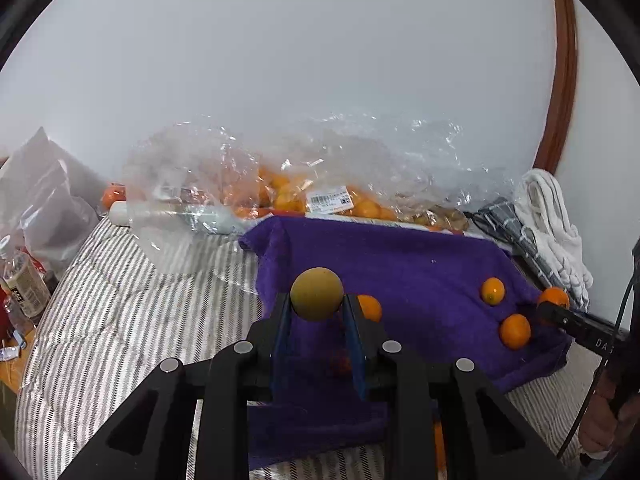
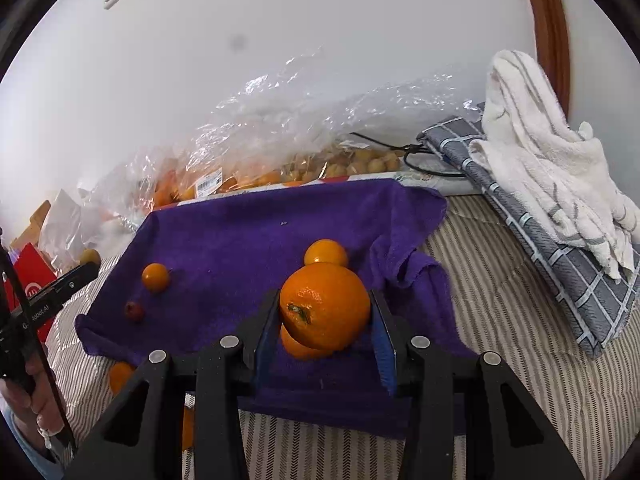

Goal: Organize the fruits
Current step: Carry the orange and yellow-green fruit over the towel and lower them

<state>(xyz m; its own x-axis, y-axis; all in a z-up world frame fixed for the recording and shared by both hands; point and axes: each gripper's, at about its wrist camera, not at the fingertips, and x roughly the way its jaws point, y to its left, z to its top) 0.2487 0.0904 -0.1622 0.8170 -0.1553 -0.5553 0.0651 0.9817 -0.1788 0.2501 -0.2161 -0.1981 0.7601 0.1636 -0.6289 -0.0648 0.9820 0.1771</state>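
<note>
A purple towel (image 1: 408, 272) lies on the striped bed, also in the right wrist view (image 2: 248, 232). My left gripper (image 1: 317, 300) is shut on a yellow-green round fruit (image 1: 317, 294) and holds it above the towel. My right gripper (image 2: 325, 312) is shut on a large orange (image 2: 325, 306) above the towel; it shows at the right edge of the left wrist view (image 1: 554, 304). Small oranges (image 1: 493, 291) (image 1: 515, 331) (image 1: 370, 308) lie on the towel. In the right wrist view I see oranges (image 2: 326, 253) (image 2: 155, 277) and a small dark red fruit (image 2: 134, 311) on it.
Clear plastic bags of oranges (image 1: 320, 196) and small yellowish fruit (image 2: 360, 164) lie against the wall. A white towel (image 2: 552, 160) sits on a grey checked cloth (image 2: 560, 264) at right. Bottles (image 1: 24, 280) stand at left. Loose oranges (image 2: 120, 376) lie on the striped bedding (image 1: 120, 320).
</note>
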